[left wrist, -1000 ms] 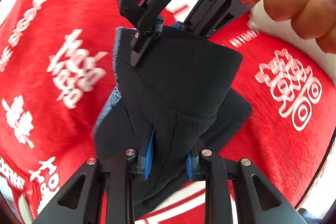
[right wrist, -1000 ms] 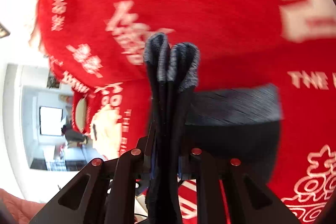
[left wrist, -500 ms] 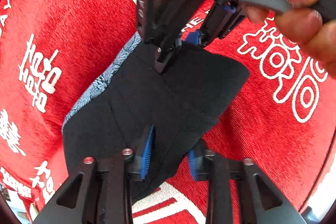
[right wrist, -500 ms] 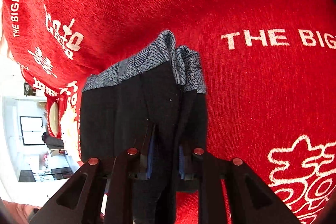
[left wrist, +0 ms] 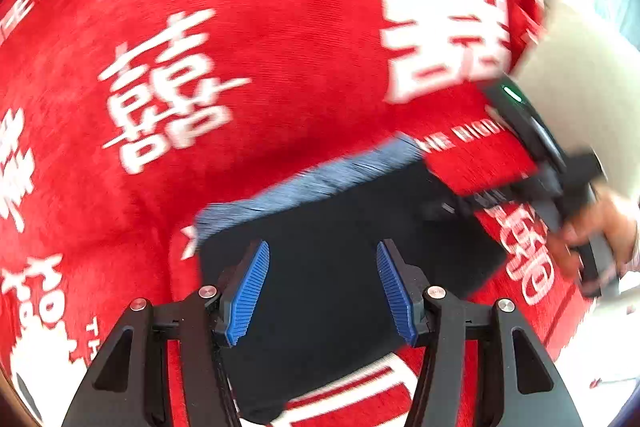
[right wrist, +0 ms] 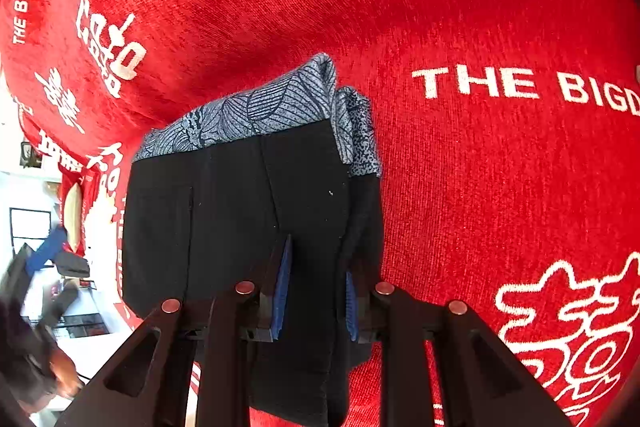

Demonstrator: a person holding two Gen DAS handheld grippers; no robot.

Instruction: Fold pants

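Left gripper (left wrist: 323, 287) jaws opening, clear above folded pants (left wrist: 344, 227); right gripper (right wrist: 316, 291) jaws opening, fabric fold between.

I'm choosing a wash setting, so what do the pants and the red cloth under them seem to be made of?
The pants look like a smooth, matte black woven fabric, with stitched seams showing; the waistband is a lighter grey-blue printed cloth with a leaf pattern. The exact fibre cannot be told. The red cloth looks like a plush, short-pile textile such as chenille or velvet, going by its fine ribbed nap and white printed lettering.
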